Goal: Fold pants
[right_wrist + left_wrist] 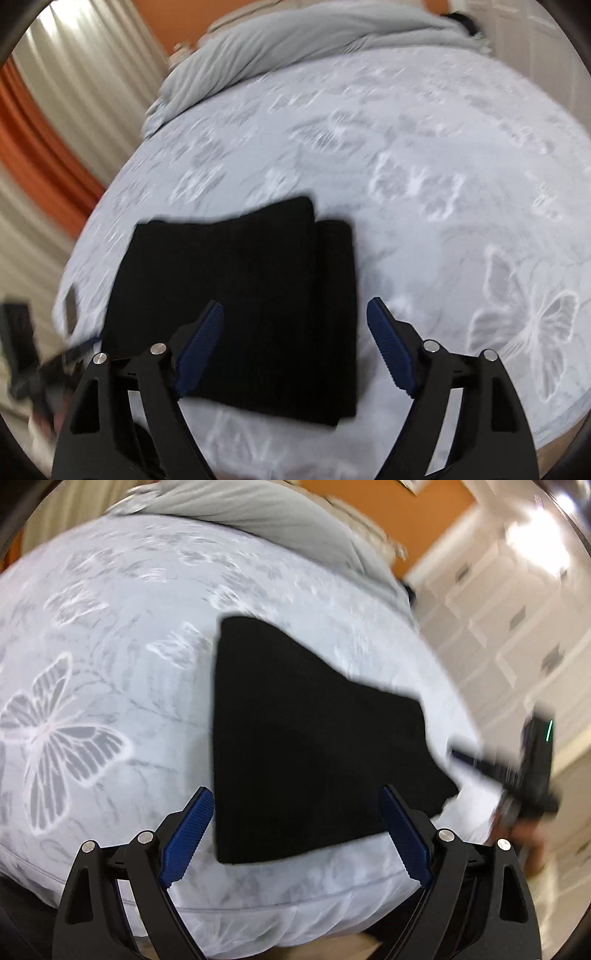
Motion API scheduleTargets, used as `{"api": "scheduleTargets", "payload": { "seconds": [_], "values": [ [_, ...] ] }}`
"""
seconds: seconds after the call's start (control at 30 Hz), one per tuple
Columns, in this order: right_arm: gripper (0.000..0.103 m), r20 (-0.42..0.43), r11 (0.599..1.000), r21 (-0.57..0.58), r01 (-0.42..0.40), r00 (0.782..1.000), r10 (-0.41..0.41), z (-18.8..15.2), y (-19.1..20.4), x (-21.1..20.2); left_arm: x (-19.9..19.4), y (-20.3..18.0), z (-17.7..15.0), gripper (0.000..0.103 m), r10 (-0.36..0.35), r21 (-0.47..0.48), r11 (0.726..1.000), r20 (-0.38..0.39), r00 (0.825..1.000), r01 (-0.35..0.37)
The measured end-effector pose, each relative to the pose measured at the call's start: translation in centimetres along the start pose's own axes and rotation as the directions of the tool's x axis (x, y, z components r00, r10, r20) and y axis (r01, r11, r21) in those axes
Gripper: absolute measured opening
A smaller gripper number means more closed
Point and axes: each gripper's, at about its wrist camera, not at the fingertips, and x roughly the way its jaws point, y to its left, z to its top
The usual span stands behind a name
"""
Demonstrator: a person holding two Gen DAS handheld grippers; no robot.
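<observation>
- Left wrist view: the folded black fabric pants (306, 738) lie flat on the pale blue bedspread with white and grey butterfly print (110, 664), near its front edge.
- The left gripper (298, 805) hangs above the near edge of the pants, its blue ribbed pads (188, 834) spread wide apart with nothing pinched between them.
- To the right of the pants, the other black gripper shows blurred at the bed's edge.
- Right wrist view: the pants (236, 295) lie as a stacked rectangle, one layer offset from the other along the right side.
- The right gripper (295, 317) stands over the near part of the pants, jaws wide, pads clear of the cloth.
- Beyond the pants, a rumpled grey blanket (295, 40) lies at the far end of the bedspread.
</observation>
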Motion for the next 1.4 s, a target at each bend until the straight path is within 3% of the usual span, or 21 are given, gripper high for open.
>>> {"api": "scheduleTargets", "payload": {
  "seconds": [0.07,0.1,0.17,0.2,0.23,0.3,0.4,0.47,0.5,0.53,0.63,0.7,0.77,0.8,0.83,0.93,1.03,1.13,1.2,1.23,1.4],
  "values": [
    [0.073,-0.024,0.999,-0.037,-0.006,1.0,0.005,-1.1,0.2,0.3,-0.2,1.8,0.7,0.089,0.013,-0.076,0.997,0.012,1.0,-0.012],
    [0.061,-0.027,0.998,-0.059,-0.024,0.999,0.023,-1.7,0.5,0.5,0.0,2.4,0.9,0.089,0.027,-0.104,0.994,0.003,1.0,-0.027],
    [0.061,-0.031,0.996,-0.07,-0.05,0.998,0.047,-2.6,1.0,1.1,0.5,3.0,1.0,0.089,0.028,-0.134,0.99,-0.008,1.0,-0.029],
    [0.05,-0.042,0.996,-0.081,-0.043,0.998,0.039,-2.8,1.2,1.8,0.8,2.9,1.0,0.089,0.027,-0.133,0.991,-0.015,1.0,-0.028],
    [0.023,-0.054,0.995,-0.097,-0.02,0.998,0.015,-2.9,1.4,2.3,0.9,2.6,0.9,0.089,0.036,-0.121,0.992,-0.018,0.999,-0.038],
    [0.018,-0.002,0.992,-0.122,-0.022,1.0,0.022,-2.9,2.1,0.6,1.3,1.8,0.9,0.089,0.062,-0.086,0.994,-0.014,0.998,-0.063],
    [0.023,0.016,0.993,-0.115,-0.033,0.999,0.035,-2.9,1.6,-0.5,1.8,0.7,0.8,0.089,0.06,-0.053,0.997,-0.009,0.998,-0.061],
    [0.053,-0.067,0.996,-0.079,0.035,0.997,-0.04,-2.9,0.3,1.4,3.3,1.0,1.0,0.089,0.049,-0.074,0.996,-0.064,0.997,-0.054],
    [0.079,-0.082,0.997,-0.042,0.064,0.994,-0.068,-2.7,-0.3,1.6,4.5,1.4,1.0,0.089,0.019,-0.108,0.994,-0.121,0.992,-0.032],
    [0.088,-0.071,0.999,-0.004,0.05,0.996,-0.05,-2.4,-0.8,1.5,5.7,1.9,0.9,0.089,-0.014,-0.143,0.99,-0.169,0.985,-0.011],
    [0.092,-0.073,0.989,0.112,-0.095,0.992,0.103,-1.5,-2.7,2.0,6.7,2.1,1.0,0.092,-0.05,-0.176,0.984,-0.18,0.982,0.018],
    [0.092,-0.143,0.964,0.22,-0.149,0.973,0.183,-1.4,-4.1,4.4,7.4,1.7,1.2,0.092,-0.052,-0.162,0.987,-0.201,0.978,0.019],
    [0.094,-0.133,0.961,0.23,-0.15,0.974,0.184,-1.5,-4.0,5.3,7.8,1.6,1.3,0.091,-0.052,-0.159,0.987,-0.189,0.981,0.021],
    [0.081,-0.122,0.969,0.188,-0.161,0.975,0.186,-1.3,-3.2,5.2,7.9,1.5,1.3,0.091,-0.052,-0.16,0.987,-0.182,0.982,0.022],
    [0.05,-0.124,0.969,0.167,-0.181,0.971,0.203,-1.3,-2.6,5.2,7.9,1.4,1.5,0.09,-0.051,-0.162,0.987,-0.176,0.983,0.023],
    [0.038,-0.074,0.967,0.15,-0.204,0.973,0.217,-1.4,-1.6,3.7,7.2,1.6,1.7,0.05,-0.042,-0.168,0.986,-0.15,0.988,0.017],
    [0.037,-0.002,0.944,0.129,-0.304,0.952,0.306,-3.0,-0.2,-0.3,4.9,1.2,1.3,0.04,-0.089,-0.16,0.985,-0.141,0.986,0.066],
    [0.038,-0.01,0.937,0.158,-0.311,0.948,0.317,-5.3,-1.2,-0.5,2.8,1.0,-0.5,0.041,-0.138,-0.141,0.983,-0.161,0.977,0.115],
    [0.042,-0.048,0.923,0.267,-0.276,0.953,0.299,-7.6,-3.4,1.9,3.6,2.2,-2.3,0.042,-0.126,-0.154,0.983,-0.198,0.972,0.096],
    [0.043,-0.034,0.901,0.309,-0.303,0.944,0.329,-7.8,-4.1,2.3,4.2,2.6,-2.9,0.043,-0.118,-0.168,0.982,-0.219,0.969,0.081],
    [0.051,-0.036,0.932,0.259,-0.252,0.962,0.27,-7.4,-3.3,2.7,4.2,1.9,-3.0,0.046,-0.068,-0.117,0.992,-0.193,0.979,0.046]
  ]
}}
